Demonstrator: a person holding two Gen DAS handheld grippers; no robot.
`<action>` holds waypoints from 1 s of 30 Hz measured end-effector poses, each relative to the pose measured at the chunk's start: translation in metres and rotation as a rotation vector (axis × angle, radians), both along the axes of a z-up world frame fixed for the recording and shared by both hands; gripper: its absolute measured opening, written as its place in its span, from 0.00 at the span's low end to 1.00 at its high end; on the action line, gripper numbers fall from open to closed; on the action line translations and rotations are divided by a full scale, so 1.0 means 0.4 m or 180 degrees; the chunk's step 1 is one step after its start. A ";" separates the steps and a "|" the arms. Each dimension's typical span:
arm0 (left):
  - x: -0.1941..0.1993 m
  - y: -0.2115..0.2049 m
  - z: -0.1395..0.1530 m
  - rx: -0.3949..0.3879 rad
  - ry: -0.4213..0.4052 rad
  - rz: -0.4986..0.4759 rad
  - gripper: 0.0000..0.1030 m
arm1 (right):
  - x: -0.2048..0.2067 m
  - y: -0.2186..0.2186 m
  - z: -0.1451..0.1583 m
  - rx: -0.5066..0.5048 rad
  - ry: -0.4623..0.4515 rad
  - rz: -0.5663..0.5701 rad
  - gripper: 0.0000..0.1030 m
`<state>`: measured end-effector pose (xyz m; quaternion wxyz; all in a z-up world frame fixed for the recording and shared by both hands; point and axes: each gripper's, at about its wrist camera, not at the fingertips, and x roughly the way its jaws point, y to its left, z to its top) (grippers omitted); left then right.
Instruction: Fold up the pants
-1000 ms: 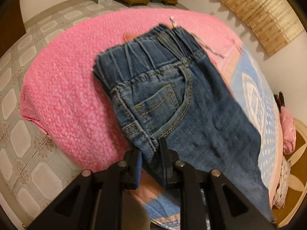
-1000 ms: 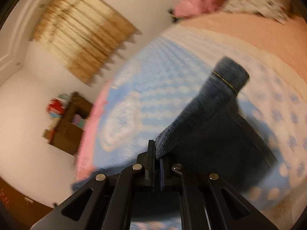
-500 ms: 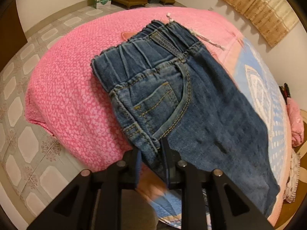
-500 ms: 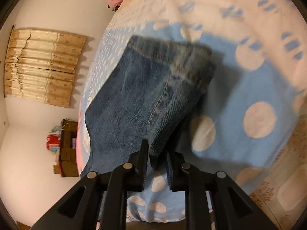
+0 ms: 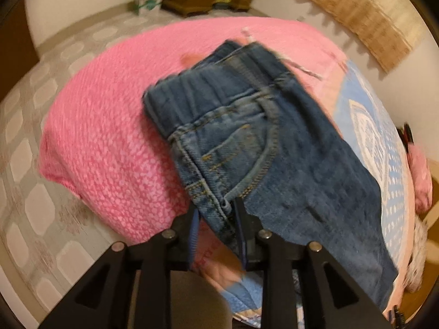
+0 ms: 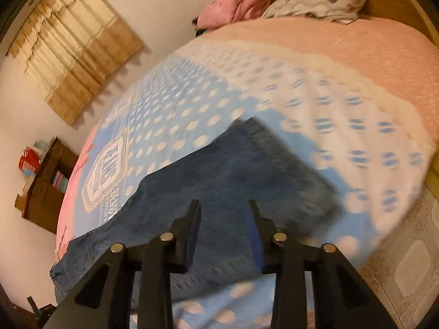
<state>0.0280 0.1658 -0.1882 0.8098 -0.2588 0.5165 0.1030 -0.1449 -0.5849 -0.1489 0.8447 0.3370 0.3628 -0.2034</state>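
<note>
Right gripper [image 6: 223, 205] has released the jeans [image 6: 219, 192]; left gripper [image 5: 216, 205] opening around the waist side seam—fold laid.

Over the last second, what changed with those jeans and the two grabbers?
The right hand-held gripper let go of the leg end; the jeans now lie flat on the blue dotted blanket. The left hand-held gripper is opening, denim between its jaws. The waistband stayed on the pink blanket.
</note>
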 end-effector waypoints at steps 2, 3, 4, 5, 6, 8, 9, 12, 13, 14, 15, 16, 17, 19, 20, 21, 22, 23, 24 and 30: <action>-0.003 0.016 -0.023 -0.0080 0.0001 0.0121 0.26 | 0.054 0.037 -0.033 -0.0109 0.0175 0.0125 0.31; -0.004 0.021 -0.029 -0.0101 0.0006 0.0152 0.26 | 0.092 0.047 -0.048 -0.0157 0.0246 0.0131 0.31; -0.004 0.024 -0.034 -0.0116 0.0006 0.0168 0.26 | 0.114 0.058 -0.060 -0.0150 0.0258 0.0165 0.31; -0.003 0.024 -0.034 -0.0101 0.0002 0.0157 0.26 | 0.145 0.072 -0.074 -0.0110 0.0266 0.0230 0.31; -0.003 0.025 -0.032 -0.0077 -0.0018 0.0146 0.26 | 0.192 0.097 -0.096 -0.0027 0.0302 0.0355 0.31; -0.004 0.032 -0.029 -0.0037 -0.0045 0.0150 0.26 | 0.262 0.144 -0.123 -0.0014 0.0402 0.0525 0.32; -0.004 0.030 -0.025 -0.0001 -0.0048 0.0160 0.26 | 0.287 0.172 -0.134 -0.0054 0.0453 0.0609 0.32; -0.017 0.058 0.005 0.0276 -0.0121 0.0223 0.24 | 0.351 0.263 -0.156 -0.0299 0.0592 0.0844 0.41; -0.019 0.067 0.010 0.0294 -0.0118 0.0155 0.25 | 0.365 0.281 -0.154 -0.0408 0.0630 0.0899 0.45; -0.021 0.072 0.017 0.0344 -0.0109 0.0081 0.25 | 0.374 0.294 -0.154 -0.0470 0.0653 0.0947 0.55; -0.027 0.073 0.030 0.0472 -0.0118 0.0050 0.24 | 0.382 0.304 -0.154 -0.0521 0.0678 0.0994 0.59; -0.035 0.070 0.056 0.0779 -0.0158 0.0063 0.22 | 0.387 0.308 -0.152 -0.0561 0.0698 0.1014 0.59; -0.042 0.065 0.085 0.1029 -0.0251 0.0033 0.22 | 0.383 0.310 -0.147 -0.0570 0.0691 0.1029 0.59; -0.043 0.061 0.135 0.1194 -0.0410 -0.0054 0.22 | 0.356 0.292 -0.119 -0.0382 0.0486 0.1017 0.59; -0.039 0.059 0.154 0.1208 -0.0478 -0.0079 0.23 | 0.331 0.282 -0.094 -0.0249 0.0290 0.0957 0.59; -0.032 0.053 0.170 0.1231 -0.0536 -0.0113 0.27 | 0.309 0.278 -0.072 -0.0182 0.0142 0.0899 0.59; -0.013 0.035 0.191 0.1268 -0.0613 -0.0216 0.33 | 0.294 0.277 -0.053 -0.0156 0.0046 0.0860 0.59; 0.002 0.021 0.202 0.1267 -0.0663 -0.0300 0.36 | 0.279 0.276 -0.034 -0.0157 -0.0023 0.0825 0.59; 0.016 0.004 0.209 0.1256 -0.0713 -0.0398 0.42 | 0.250 0.279 -0.005 -0.0203 -0.0084 0.0771 0.59; 0.164 -0.125 0.177 0.1496 -0.0762 -0.1031 0.53 | 0.086 0.265 0.073 -0.0354 -0.0174 0.0446 0.59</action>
